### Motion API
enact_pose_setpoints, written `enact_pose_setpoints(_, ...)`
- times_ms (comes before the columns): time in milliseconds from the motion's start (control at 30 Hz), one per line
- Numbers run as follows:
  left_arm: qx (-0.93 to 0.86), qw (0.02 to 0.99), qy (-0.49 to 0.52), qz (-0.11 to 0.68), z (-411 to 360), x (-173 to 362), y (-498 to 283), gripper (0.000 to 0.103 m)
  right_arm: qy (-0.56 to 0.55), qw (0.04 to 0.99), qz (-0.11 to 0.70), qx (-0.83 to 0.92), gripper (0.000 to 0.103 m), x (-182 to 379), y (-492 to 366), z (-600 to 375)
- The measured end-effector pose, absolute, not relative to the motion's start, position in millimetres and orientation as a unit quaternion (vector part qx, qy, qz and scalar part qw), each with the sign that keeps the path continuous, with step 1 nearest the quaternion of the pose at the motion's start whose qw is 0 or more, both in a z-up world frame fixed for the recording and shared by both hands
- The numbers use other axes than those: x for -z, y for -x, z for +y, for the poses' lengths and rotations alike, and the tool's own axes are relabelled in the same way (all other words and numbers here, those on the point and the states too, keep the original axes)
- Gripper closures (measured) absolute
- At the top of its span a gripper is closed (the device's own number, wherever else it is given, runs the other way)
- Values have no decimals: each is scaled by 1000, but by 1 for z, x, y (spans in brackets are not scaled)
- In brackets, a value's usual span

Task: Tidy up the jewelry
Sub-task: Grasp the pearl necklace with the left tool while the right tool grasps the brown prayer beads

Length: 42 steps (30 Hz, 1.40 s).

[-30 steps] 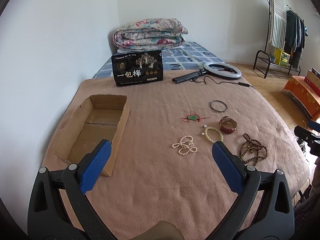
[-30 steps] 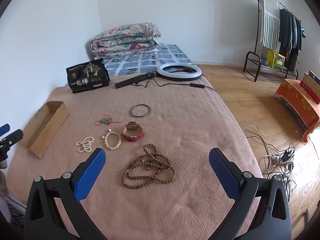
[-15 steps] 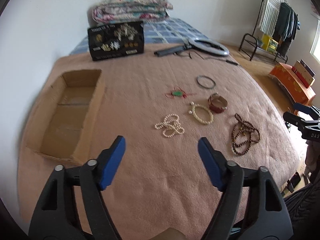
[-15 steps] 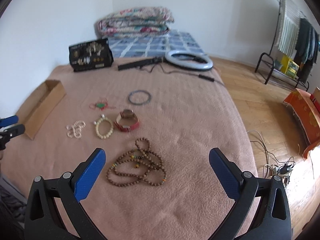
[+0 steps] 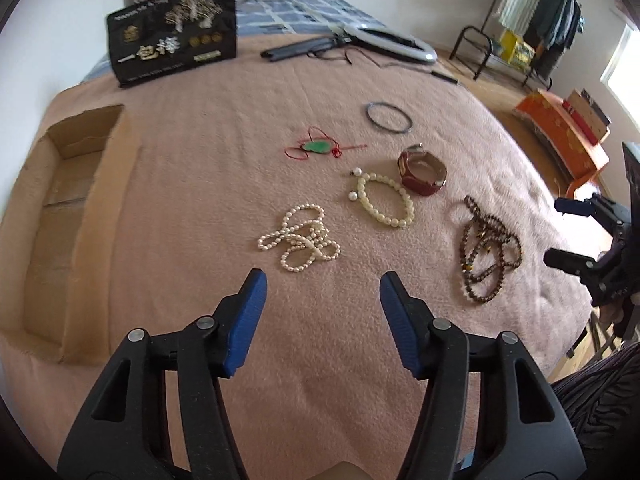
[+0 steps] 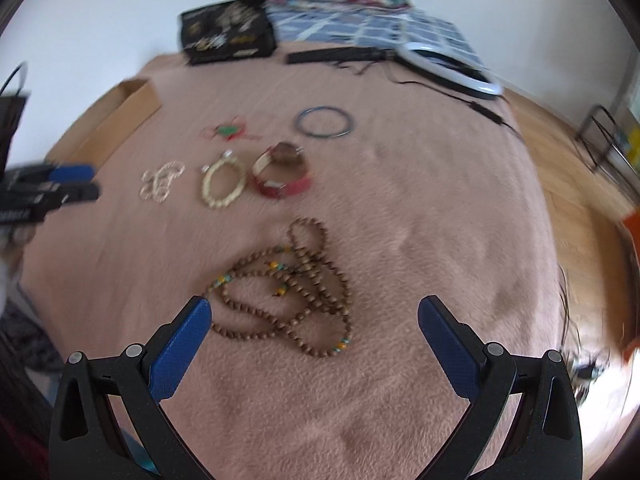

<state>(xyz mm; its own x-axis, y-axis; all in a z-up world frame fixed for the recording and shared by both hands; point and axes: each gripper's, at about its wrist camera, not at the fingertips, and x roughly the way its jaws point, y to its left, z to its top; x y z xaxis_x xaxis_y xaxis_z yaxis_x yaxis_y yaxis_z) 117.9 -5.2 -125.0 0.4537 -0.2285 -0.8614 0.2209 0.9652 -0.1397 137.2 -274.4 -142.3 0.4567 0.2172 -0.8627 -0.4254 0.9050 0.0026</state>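
Jewelry lies on a pink blanket [image 5: 200,184]. A white pearl necklace [image 5: 300,238] is just ahead of my open, empty left gripper [image 5: 322,280]. Beyond it lie a cream bead bracelet [image 5: 384,200], a red-brown bangle [image 5: 421,173], a green pendant on red cord [image 5: 318,147] and a thin dark ring bangle [image 5: 389,117]. A brown wooden bead necklace [image 6: 288,284] lies just ahead of my open, empty right gripper [image 6: 314,308]. An open cardboard box [image 5: 68,216] sits at the left.
A black printed pouch [image 5: 172,34], a ring light [image 5: 388,42] with cable and folded bedding stand at the far end. A clothes rack [image 5: 520,20] and orange boxes [image 5: 560,136] are on the floor to the right. The blanket's edge drops off on the right.
Both grippers have moved forward and down toward the blanket. The left now hovers near the pearl necklace, the right near the brown bead necklace. The left jaws have narrowed somewhat.
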Motion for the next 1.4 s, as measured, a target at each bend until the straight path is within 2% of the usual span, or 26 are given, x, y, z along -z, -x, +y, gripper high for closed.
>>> enact_pose_setpoints(300,146,835,-50,527,-22,158,-153,45,234,809,490,-227,1,178,-136,-254)
enact_pose_setpoints(467,146,826,-64,541,-23,175,-170,47,249,798,498,-230,1,191,-139,-255)
enact_pose_setpoints(533,145,821,-61,549,-23,182,-176,56,254,798,496,-229,1,194,-142,-255)
enact_pose_setpoints(667,147,821,-56,549,-19,187,-186,57,242,802,494,-235,1,197,-150,-255)
enact_pose_setpoints(800,149,820,-38,552,-16,188,-193,65,227,801,501,-235,1,205,-161,-254)
enact_pose_setpoints(867,150,819,-28,553,-14,189,-196,70,224,797,508,-238,1,210,-164,-251)
enact_pose_setpoints(900,152,816,-21,557,-13,191,-197,76,222,795,510,-241,1,212,-166,-250)
enact_pose_setpoints(967,155,815,-12,558,-12,192,-199,78,215,796,510,-245,1,213,-167,-250)
enact_pose_setpoints(1133,160,813,1,560,-14,192,-201,92,202,798,510,-247,2,213,-178,-247)
enact_pose_setpoints(1233,159,814,1,559,-17,192,-202,93,196,799,509,-254,15,213,-182,-244)
enact_pose_setpoints(1333,158,815,1,557,-18,192,-201,93,184,800,510,-257,36,211,-186,-245)
enact_pose_setpoints(1400,159,816,4,556,-18,192,-201,93,173,800,512,-260,62,208,-190,-243)
